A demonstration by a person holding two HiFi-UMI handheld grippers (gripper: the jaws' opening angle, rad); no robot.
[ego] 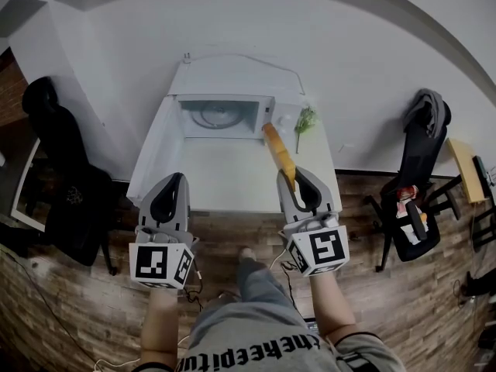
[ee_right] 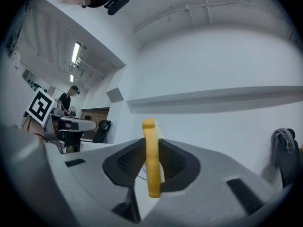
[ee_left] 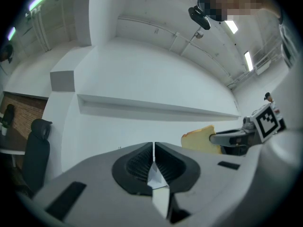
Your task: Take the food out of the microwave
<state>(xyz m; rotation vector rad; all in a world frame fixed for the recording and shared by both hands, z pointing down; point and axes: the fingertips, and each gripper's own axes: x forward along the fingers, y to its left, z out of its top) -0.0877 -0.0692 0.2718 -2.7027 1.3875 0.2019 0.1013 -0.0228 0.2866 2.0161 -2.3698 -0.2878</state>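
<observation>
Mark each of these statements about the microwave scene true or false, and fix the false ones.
1. The right gripper is shut on a bread slice. True.
2. The left gripper holds the green sprig. False: the left gripper is shut on nothing; the green sprig lies on the table beside the microwave.
3. The microwave door is shut. False: it stands open, with the cavity showing.
4. The bread slice lies inside the microwave. False: it is outside, in front of the opening.
5. A dark chair stands left of the table. True.
</observation>
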